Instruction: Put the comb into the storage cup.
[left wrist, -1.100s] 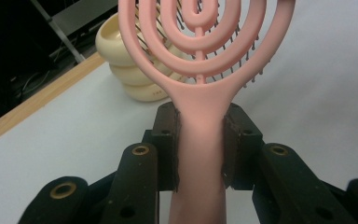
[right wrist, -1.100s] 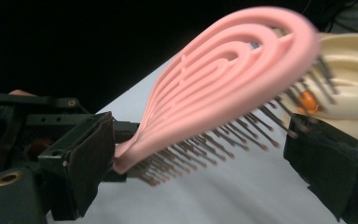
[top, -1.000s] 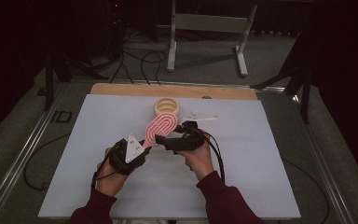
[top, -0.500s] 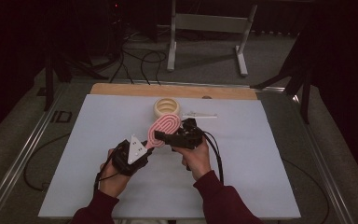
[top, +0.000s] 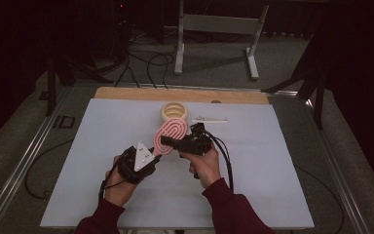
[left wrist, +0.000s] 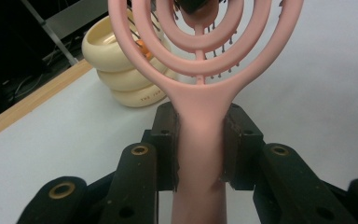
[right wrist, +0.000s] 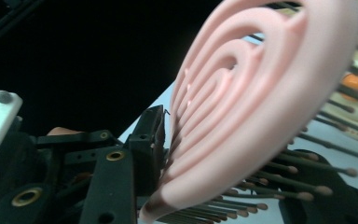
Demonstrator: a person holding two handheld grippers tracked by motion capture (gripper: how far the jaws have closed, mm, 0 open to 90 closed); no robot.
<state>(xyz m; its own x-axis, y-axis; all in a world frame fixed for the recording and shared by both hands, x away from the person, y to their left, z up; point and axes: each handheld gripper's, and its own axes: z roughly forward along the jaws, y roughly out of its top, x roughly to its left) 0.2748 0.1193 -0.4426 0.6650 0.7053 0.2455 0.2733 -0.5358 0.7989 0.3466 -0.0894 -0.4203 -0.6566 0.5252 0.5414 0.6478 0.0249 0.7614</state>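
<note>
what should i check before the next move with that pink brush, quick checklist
1. Left gripper clamped on the pink hairbrush handle: ok.
2. Right gripper around the brush head, its jaws just been closing: ok, but firm pad contact: cannot tell.
3. Bristles free of the right gripper's jaws: not ok, they lie across the far jaw.
4. Brush lifted off the white table: ok, judging by the left gripper view.
5. Cream ring stack apart from the brush: ok, it stands just behind.
6. Thin white stick out of the way: ok.
</note>
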